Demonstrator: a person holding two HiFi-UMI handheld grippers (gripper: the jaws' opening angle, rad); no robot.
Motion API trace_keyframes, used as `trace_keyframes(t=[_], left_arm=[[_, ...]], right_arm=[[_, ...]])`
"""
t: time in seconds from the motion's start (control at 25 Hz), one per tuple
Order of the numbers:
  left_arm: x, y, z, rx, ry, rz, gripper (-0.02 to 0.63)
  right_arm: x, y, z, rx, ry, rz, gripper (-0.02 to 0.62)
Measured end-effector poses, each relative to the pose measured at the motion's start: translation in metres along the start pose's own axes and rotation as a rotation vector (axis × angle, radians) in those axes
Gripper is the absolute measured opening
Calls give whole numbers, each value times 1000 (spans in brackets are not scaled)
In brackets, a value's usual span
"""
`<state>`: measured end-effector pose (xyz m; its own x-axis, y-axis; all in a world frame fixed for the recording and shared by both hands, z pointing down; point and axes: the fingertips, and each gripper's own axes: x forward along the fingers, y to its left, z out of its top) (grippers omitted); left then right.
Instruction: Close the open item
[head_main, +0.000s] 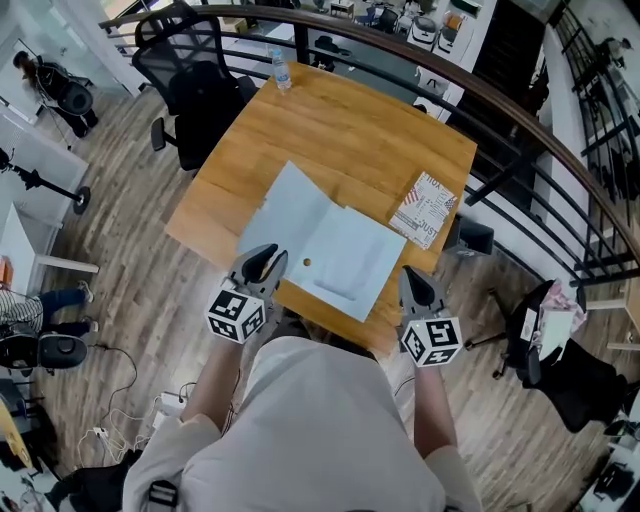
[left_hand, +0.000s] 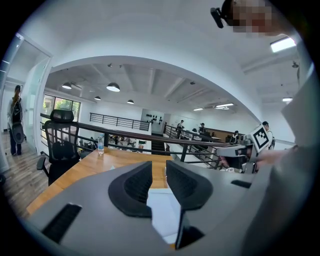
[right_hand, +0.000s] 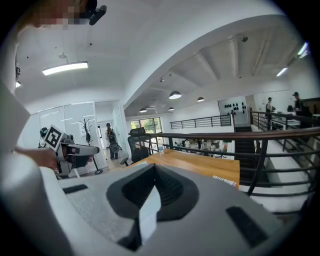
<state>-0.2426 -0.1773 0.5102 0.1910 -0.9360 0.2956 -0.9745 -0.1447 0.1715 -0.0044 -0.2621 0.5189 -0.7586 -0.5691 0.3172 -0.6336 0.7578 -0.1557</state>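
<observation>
The open item is a pale blue folder (head_main: 320, 240) lying flat on the wooden bench (head_main: 350, 130), on the half of the bench nearest the person. Its two leaves are spread. The left leaf is angled toward the bench's left edge. The right leaf carries a shallow raised band along its lower part. A small dark dot sits near the fold line.

Left gripper (head_main: 266, 258): at the bench's near edge, over the near left corner of the folder. In the left gripper view its jaws (left_hand: 159, 175) stand apart with a clear gap. The pale folder surface (left_hand: 162, 212) shows below the gap, and nothing is pinched.

Right gripper (head_main: 413, 274): at the bench's near right corner, just off the folder's right edge. In the right gripper view its jaws (right_hand: 155, 175) are drawn together at the tips. A thin pale sliver shows in the slit, and what it is cannot be determined.

Hidden or unclear: the person's torso covers the middle of the bench's near edge, so whether the folder's near corner overhangs it cannot be determined.

Clearances: a printed booklet (head_main: 424, 208) lies at the bench's right edge, just beside the folder's right leaf. A water bottle (head_main: 281, 70) stands at the bench's far edge, well apart from the folder. The bench's far half is bare wood. An office chair (head_main: 195, 80) stands off the bench's far left corner. A curved railing (head_main: 480, 90) runs past the bench's far and right sides.
</observation>
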Motion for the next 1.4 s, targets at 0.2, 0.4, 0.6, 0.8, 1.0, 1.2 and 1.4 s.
trace_keyframes(t=[0.2, 0.4, 0.6, 0.8, 1.0, 1.2, 1.4], left_arm=[[7, 30, 2, 42, 37, -39, 83], [18, 68, -2, 78, 84, -68, 83], [31, 106, -20, 109, 155, -84, 86], [50, 136, -45, 118, 230, -105, 86], [70, 163, -75, 122, 314, -122, 87], [90, 188, -109, 119, 401, -126, 87], [104, 201, -131, 114, 465, -151, 91]], right_arm=[[17, 14, 2, 7, 5, -41, 3], [34, 27, 4, 13, 20, -83, 2], [44, 33, 1, 23, 36, -134, 3], [49, 33, -9, 47, 54, -180, 3], [55, 33, -21, 67, 78, -221, 3], [56, 34, -32, 90, 101, -260, 3], [53, 33, -36, 108, 114, -302, 2]])
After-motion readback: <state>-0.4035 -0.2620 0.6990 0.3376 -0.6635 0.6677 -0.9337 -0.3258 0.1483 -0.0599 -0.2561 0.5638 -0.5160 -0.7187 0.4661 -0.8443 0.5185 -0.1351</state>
